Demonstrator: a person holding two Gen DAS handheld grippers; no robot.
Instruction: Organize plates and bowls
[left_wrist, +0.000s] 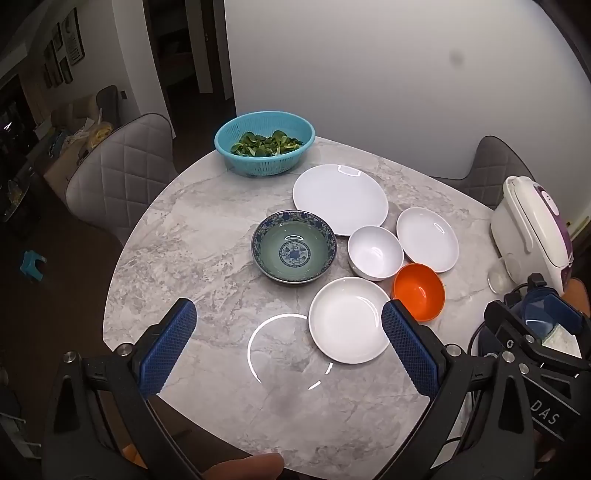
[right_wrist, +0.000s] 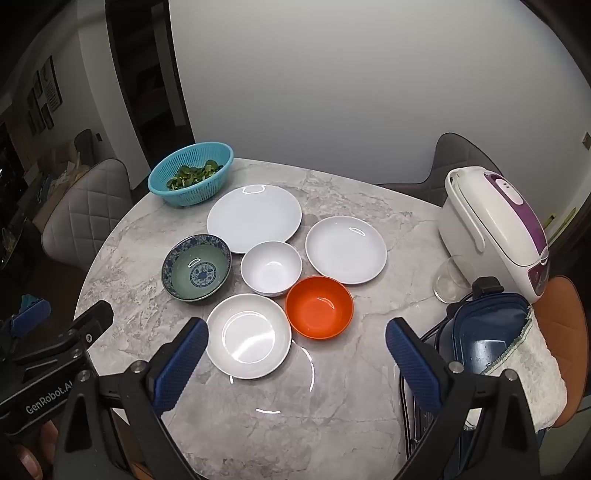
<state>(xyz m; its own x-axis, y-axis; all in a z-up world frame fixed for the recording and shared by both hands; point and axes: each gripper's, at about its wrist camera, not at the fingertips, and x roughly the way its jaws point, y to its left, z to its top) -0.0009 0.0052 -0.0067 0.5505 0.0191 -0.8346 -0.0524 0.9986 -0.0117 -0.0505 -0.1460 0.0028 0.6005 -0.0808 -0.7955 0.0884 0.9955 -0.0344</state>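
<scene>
Facing six dishes clustered mid-table (right_wrist: 332, 199), both grippers (left (left_wrist: 288, 350), right (right_wrist: 297, 363)) released, empty. We judge nearest white dish (right_wrist: 248, 335) glazed, slippery, breakable; pinch near rim.

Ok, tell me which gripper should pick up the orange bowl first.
Probably the right gripper: the orange bowl lies just ahead between its open fingers, while in the left wrist view it sits beyond the left gripper's right finger.

Glossy white plates (right_wrist: 254, 218), marbled table (right_wrist: 147, 258)

Both wrist views look down, sharing the table (left_wrist: 184, 236).
</scene>
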